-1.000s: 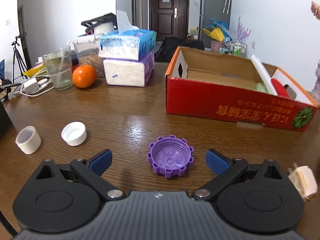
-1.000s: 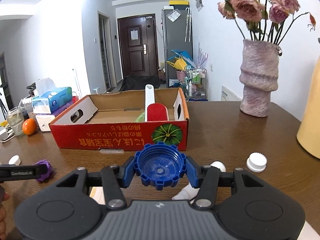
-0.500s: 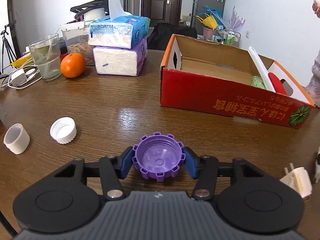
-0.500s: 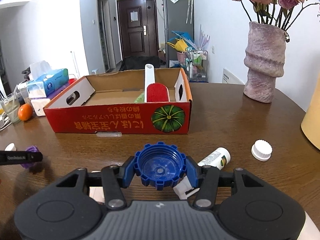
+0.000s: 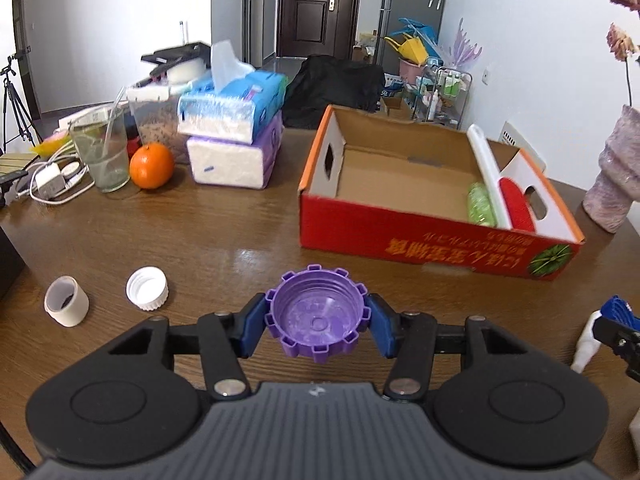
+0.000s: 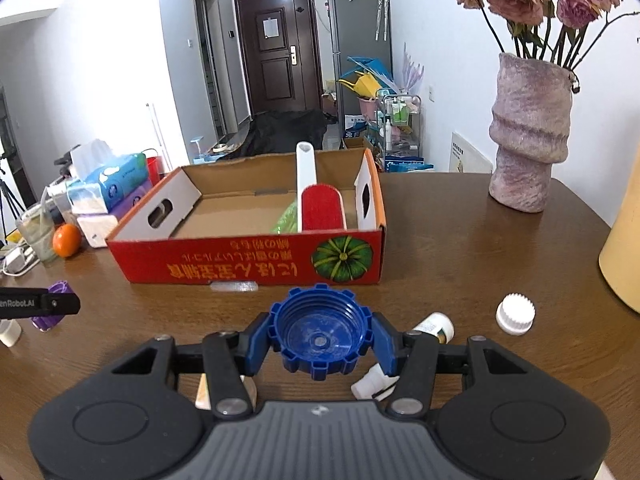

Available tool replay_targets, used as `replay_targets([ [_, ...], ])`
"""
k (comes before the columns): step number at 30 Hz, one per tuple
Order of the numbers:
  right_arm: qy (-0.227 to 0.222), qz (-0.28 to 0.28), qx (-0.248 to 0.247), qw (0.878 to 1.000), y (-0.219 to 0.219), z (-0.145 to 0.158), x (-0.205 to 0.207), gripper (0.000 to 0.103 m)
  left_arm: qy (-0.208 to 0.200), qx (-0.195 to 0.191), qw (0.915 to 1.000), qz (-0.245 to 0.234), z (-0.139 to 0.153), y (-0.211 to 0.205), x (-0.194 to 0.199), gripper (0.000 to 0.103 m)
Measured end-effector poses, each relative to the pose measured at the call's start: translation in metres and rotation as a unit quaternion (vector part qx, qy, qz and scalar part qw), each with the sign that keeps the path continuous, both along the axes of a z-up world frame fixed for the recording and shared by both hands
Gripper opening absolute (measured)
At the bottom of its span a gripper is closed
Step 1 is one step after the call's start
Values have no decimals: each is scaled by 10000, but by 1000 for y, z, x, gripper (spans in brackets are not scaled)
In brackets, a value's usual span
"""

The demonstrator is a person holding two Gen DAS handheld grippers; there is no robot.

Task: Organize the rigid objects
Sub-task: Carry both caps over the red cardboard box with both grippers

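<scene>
Left tongs (image 5: 318, 326) just closed on purple cap (image 5: 318, 316), lifted it off counter (image 5: 200, 248). Right tongs (image 6: 320, 340) gripping blue cap (image 6: 322, 334). Caps look light, stiff, ridged; rim pinch seems safe. Red box (image 6: 240, 264) close ahead.

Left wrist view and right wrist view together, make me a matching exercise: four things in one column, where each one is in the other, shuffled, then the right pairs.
Things:
1. purple cap
2. blue cap
3. orange
4. red brush

Places:
A. inside the cardboard box
B. between the jaws of the right gripper
C. on the table beside the drinking glass
D. between the jaws of the left gripper

Pairs: 1-D, 2-B, 3-C, 4-A
</scene>
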State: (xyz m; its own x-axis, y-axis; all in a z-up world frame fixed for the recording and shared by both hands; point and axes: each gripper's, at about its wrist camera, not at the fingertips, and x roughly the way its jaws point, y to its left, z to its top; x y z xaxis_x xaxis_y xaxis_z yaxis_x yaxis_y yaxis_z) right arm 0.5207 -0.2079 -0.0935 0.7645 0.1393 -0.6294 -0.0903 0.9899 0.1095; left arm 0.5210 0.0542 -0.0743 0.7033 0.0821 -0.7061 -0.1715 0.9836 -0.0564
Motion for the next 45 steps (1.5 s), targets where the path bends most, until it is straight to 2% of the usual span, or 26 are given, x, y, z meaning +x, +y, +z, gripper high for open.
replay_targets([
  [8,-112,289,6,9995,-6,36,5,52,-76,60,9999,35,40,-27,-5,55],
  [18,-239,279,72,9993,-2,60,26,52,-45,166,9995,-260,61,-46,12,55],
  [29,-276,119,82,9995,5,61,65,52,-19,286,9980,-566,64,-53,61,55],
  [45,-240,321,4,9992,35,27,137,52,-48,400,9964,-749,37,-52,140,55],
])
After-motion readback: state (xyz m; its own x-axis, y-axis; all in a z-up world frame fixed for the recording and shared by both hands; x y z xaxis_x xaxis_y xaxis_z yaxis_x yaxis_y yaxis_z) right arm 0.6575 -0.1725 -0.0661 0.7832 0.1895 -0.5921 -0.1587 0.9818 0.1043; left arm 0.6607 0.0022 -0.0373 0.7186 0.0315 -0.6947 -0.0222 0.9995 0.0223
